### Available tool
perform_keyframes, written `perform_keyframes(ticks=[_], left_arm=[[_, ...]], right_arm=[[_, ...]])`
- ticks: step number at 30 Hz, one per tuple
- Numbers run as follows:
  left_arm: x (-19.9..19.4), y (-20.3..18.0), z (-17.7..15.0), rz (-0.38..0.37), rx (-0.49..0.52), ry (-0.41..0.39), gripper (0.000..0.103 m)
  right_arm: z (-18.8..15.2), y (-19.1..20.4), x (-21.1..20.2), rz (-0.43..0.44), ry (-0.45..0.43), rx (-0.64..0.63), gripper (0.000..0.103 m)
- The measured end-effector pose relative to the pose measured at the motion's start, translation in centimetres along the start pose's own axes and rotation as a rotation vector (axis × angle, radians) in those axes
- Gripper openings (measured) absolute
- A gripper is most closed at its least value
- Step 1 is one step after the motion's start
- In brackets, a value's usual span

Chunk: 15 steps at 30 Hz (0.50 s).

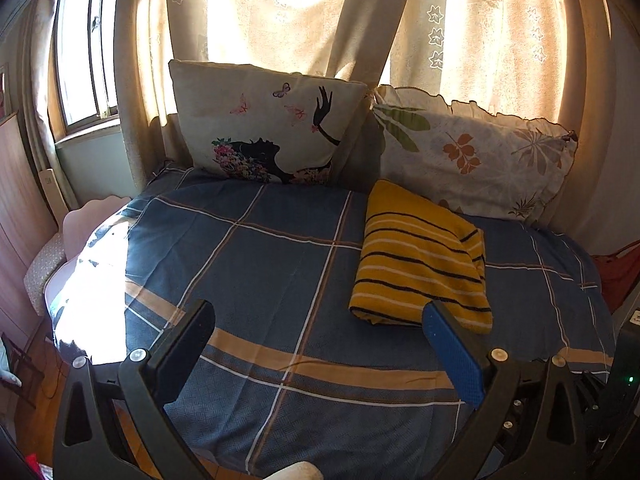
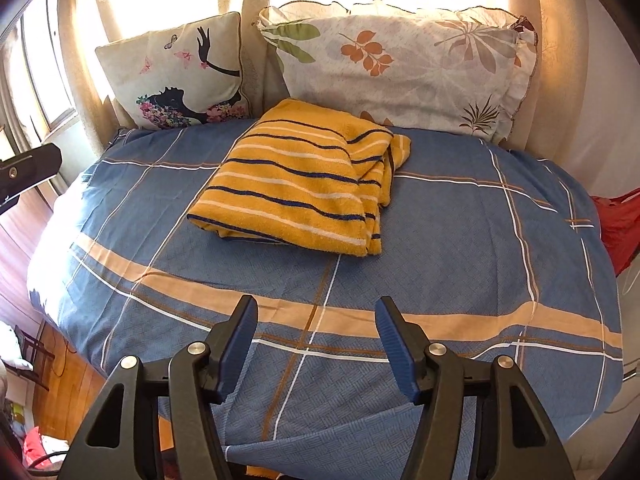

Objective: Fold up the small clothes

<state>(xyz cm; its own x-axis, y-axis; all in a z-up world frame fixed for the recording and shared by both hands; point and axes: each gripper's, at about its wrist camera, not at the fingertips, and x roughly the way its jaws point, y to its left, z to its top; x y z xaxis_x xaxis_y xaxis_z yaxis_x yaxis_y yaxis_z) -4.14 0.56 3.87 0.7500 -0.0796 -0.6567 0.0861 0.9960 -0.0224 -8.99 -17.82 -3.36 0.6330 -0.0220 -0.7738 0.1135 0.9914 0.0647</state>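
Note:
A yellow garment with dark and white stripes (image 1: 420, 260) (image 2: 304, 176) lies folded into a thick rectangle on the blue checked bed cover (image 1: 260, 264) (image 2: 460, 248), close to the pillows. My left gripper (image 1: 318, 314) is open wide above the cover, its right finger just in front of the garment's near edge, nothing between the fingers. My right gripper (image 2: 316, 312) is open too, hovering over the cover nearer than the garment, with nothing in it. Part of the left gripper (image 2: 28, 172) shows at the left edge of the right wrist view.
Two pillows lean against the curtain at the back: one with a dark silhouette print (image 1: 264, 124) (image 2: 180, 76), one with a leaf print (image 1: 472, 156) (image 2: 400, 64). A window (image 1: 84, 48) is at the left, red cloth (image 2: 620, 228) hangs past the bed's right edge, and wooden floor (image 2: 64, 376) lies below left.

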Motion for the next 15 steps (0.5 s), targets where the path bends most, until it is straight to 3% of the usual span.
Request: perform_keyframes(ticks=[15], left_arm=[[2.7, -1.1, -0.6, -0.008, 0.047, 0.110, 0.103]], right_arm=[[0.6, 0.2, 1.3, -0.022, 0.015, 0.000, 0.068]])
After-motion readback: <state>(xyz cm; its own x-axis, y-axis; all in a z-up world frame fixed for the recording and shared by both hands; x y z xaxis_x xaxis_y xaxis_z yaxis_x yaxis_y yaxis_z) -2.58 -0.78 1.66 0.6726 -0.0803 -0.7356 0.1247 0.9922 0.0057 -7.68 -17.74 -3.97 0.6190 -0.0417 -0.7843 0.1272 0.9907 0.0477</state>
